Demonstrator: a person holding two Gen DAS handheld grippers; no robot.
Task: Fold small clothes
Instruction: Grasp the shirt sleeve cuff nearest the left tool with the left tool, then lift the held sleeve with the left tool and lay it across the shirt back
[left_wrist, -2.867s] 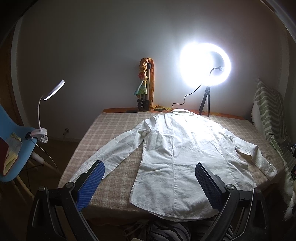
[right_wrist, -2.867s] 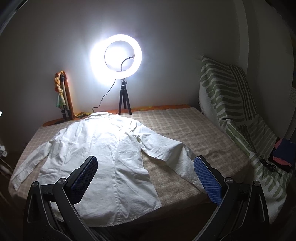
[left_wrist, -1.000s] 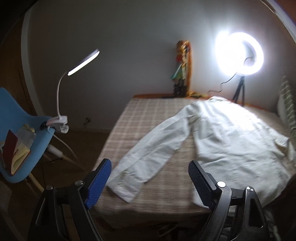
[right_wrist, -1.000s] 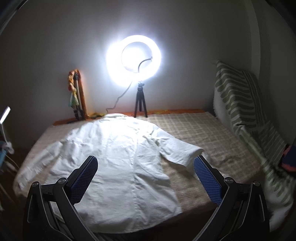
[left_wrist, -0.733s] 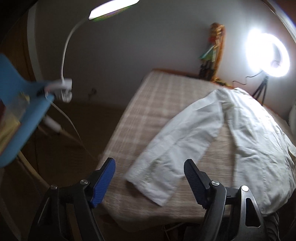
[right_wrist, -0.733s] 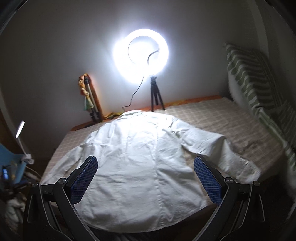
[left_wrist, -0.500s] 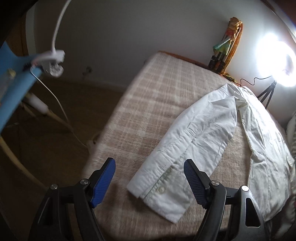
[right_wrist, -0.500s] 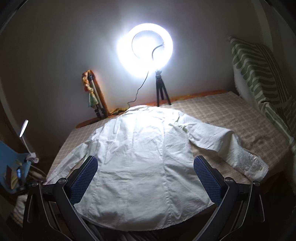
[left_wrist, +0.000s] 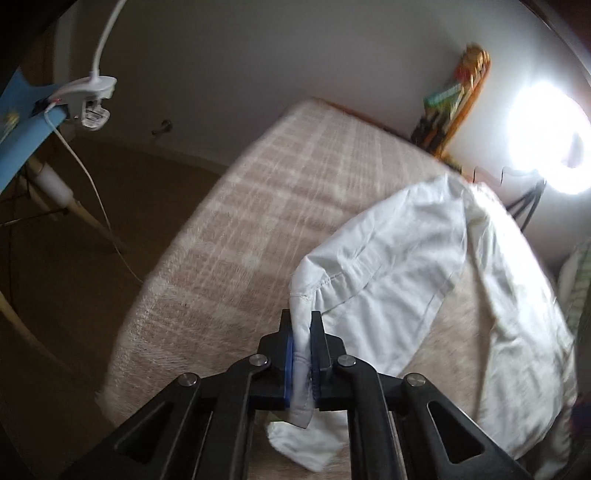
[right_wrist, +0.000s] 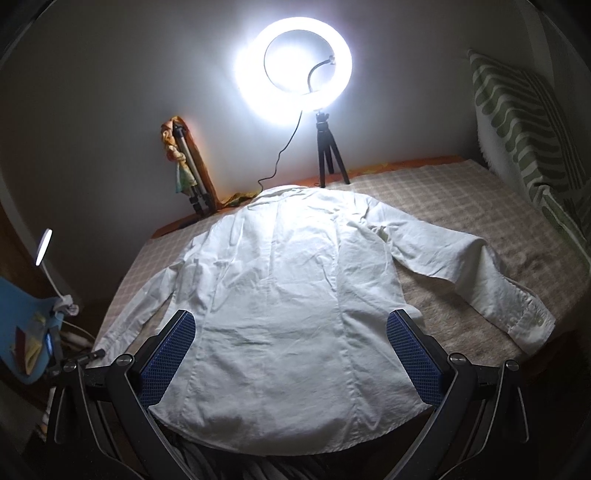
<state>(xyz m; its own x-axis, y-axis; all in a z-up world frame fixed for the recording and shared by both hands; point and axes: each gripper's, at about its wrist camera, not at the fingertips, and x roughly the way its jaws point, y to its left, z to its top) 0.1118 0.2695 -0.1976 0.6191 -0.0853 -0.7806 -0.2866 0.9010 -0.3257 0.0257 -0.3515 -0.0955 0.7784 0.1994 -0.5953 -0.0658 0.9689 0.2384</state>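
White shirt (right_wrist: 295, 295) lies back-up, spread on the checked table (right_wrist: 461, 199). Left gripper (left_wrist: 302, 325) jaws have just closed, pinching the shirt's left sleeve cuff (left_wrist: 301, 369). Right gripper (right_wrist: 291, 350) hovers over the hem, jaws wide apart.

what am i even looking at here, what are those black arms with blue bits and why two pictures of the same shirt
No robot here: a person holds a hand gripper in each hand, and each gripper carries a wide-angle camera looking along its two fingers. So you get two viewpoints. In the left camera's picture, the left gripper has just closed its blue pads on the cuff of the sleeve, which is raised off the checked blanket. In the right camera's picture, the right gripper is open above the hem of the white shirt, holding nothing. The shirt lies spread on the blanket, collar toward the ring light.
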